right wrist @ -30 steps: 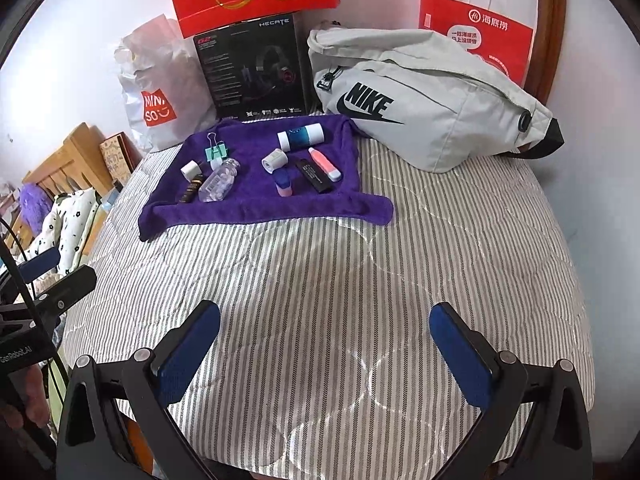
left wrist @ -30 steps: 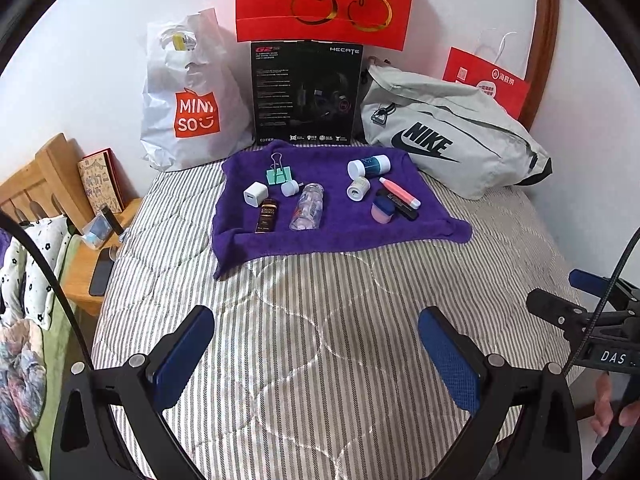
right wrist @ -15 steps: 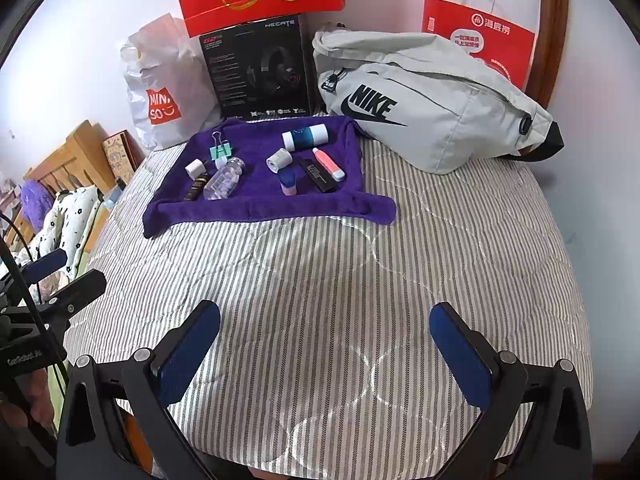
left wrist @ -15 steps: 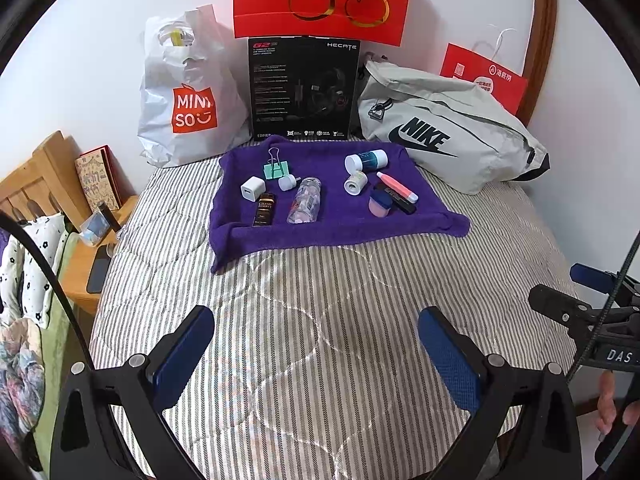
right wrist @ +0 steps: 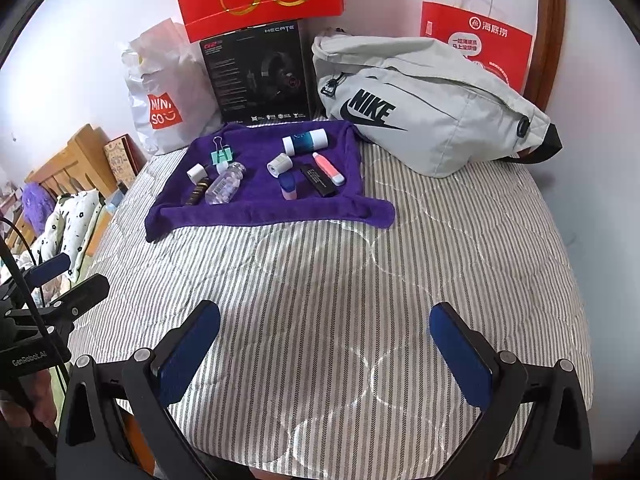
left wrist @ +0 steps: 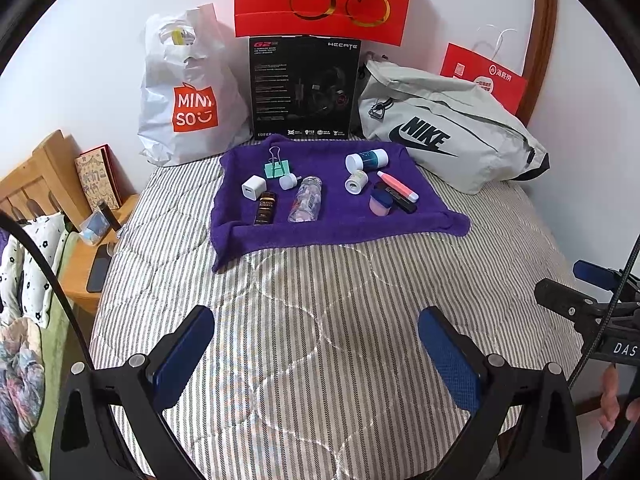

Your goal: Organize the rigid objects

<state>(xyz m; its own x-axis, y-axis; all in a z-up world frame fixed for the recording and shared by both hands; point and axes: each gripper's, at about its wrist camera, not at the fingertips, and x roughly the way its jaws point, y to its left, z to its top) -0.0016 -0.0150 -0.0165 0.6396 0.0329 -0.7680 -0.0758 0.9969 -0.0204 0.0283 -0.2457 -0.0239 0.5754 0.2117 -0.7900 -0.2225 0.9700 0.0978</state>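
left hand-held gripper (left wrist: 316,350) spread, empty | right hand-held gripper (right wrist: 326,346) spread, empty | purple towel (left wrist: 340,224) items far ahead, slightly left of right | clear bottle (left wrist: 306,200) lengthwise, left nearer

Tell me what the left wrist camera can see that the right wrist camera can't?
Only the left wrist view shows the phone on the wooden bedside table, and the right claw at its edge. Only the right wrist view shows the fluffy purple thing beside the bed, and the left claw at its edge. Both show the purple towel with the small items, the Nike bag and the Miniso bag.
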